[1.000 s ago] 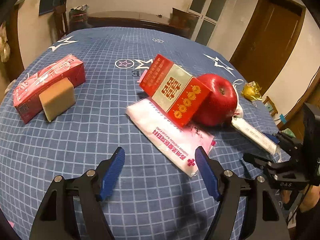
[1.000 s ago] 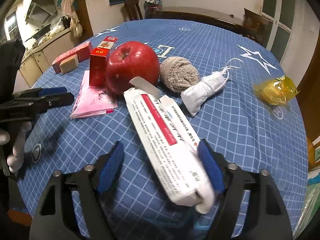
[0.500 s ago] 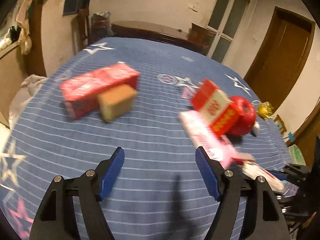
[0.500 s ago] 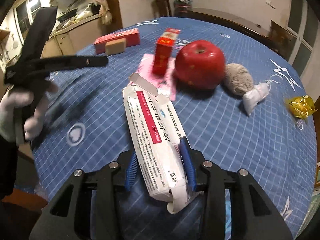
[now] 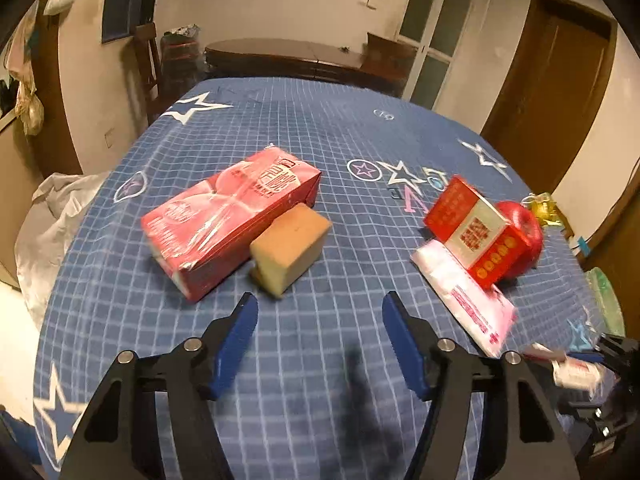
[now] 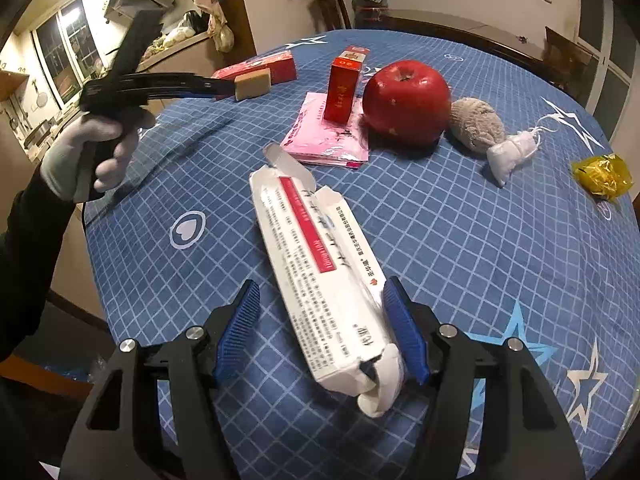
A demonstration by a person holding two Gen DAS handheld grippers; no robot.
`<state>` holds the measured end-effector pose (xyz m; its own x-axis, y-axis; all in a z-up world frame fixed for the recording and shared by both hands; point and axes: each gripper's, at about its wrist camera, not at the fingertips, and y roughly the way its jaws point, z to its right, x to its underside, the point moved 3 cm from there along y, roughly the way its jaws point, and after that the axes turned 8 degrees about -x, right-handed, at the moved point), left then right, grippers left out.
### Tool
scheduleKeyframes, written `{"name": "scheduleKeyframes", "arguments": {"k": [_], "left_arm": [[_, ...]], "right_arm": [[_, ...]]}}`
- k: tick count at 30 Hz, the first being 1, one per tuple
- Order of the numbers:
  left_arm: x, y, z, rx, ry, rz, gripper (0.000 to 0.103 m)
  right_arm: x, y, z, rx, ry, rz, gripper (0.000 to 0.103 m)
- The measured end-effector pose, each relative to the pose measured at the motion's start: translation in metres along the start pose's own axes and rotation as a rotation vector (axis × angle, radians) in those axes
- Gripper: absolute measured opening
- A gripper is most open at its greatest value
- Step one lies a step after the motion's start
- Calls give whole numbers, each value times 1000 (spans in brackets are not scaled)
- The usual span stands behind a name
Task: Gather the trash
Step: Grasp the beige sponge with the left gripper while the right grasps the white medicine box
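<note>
My right gripper (image 6: 320,332) is open, its jaws on either side of a white toothpaste box (image 6: 320,276) with a red stripe and torn-open ends, lying on the blue checked tablecloth (image 6: 480,240); the right pad touches the box. My left gripper (image 5: 318,344) is open and empty above the cloth, just in front of a tan sponge block (image 5: 290,248) and a long red carton (image 5: 232,216). The left gripper also shows in the right wrist view (image 6: 216,86), next to the sponge. The toothpaste box shows at the right edge of the left wrist view (image 5: 572,370).
A red apple (image 6: 406,102), a small red box (image 6: 346,84) on a pink packet (image 6: 324,142), a grey wad (image 6: 476,124), a crumpled white mask (image 6: 510,154) and a yellow wrapper (image 6: 602,174) lie further back. The table edge drops off on the left.
My right gripper has opened from its grip on the toothpaste box, which now lies between the jaws. My left gripper swung left, from the pink packet toward the sponge and red carton.
</note>
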<state>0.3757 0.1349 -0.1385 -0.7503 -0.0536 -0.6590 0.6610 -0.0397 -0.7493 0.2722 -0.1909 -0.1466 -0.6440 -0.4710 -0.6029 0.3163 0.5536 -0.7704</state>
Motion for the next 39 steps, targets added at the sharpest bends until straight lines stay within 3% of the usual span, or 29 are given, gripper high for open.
{"name": "scheduleKeyframes", "arguments": {"k": [7,8,9,11,12,17,24,31,34,36,37,38,39], "left_arm": [[-8,32,15,-40,29,-18,64],[-7,33,20,-8,52,-18,63],[-5,29,27,110,66,-28,63],[-3,17,33,241,75,-15,54],[-2,13,34,237,81,-1,54],[-1,17,25,69,49,17,54],[-15,13,29,16,25,70,62],[-31,50,49,-74,89,-13,62],[-32,58,58,-94,125,-33,57],[-32,61,59,-103,126,-33,48],[-32,61,58,-114,123,-31,40],[-32,62,57,-123,116,-29,32],[-33,62,58,-117,111,-26,32]], "right_arm": [[2,-4,5,-4,25,19,62],[2,-5,5,-5,28,22,62],[3,-6,5,-6,29,23,62],[5,-7,5,-6,31,24,62],[5,-7,5,-5,32,24,62],[2,-4,5,-4,26,18,62],[-5,-1,5,-5,7,0,71],[-13,19,13,-15,-7,-70,72],[-17,22,12,-11,-11,-81,72],[-18,23,10,3,-17,-74,66],[-18,23,9,7,-18,-67,56],[-18,22,8,8,-10,-59,55],[-17,22,8,10,-4,-49,54]]}}
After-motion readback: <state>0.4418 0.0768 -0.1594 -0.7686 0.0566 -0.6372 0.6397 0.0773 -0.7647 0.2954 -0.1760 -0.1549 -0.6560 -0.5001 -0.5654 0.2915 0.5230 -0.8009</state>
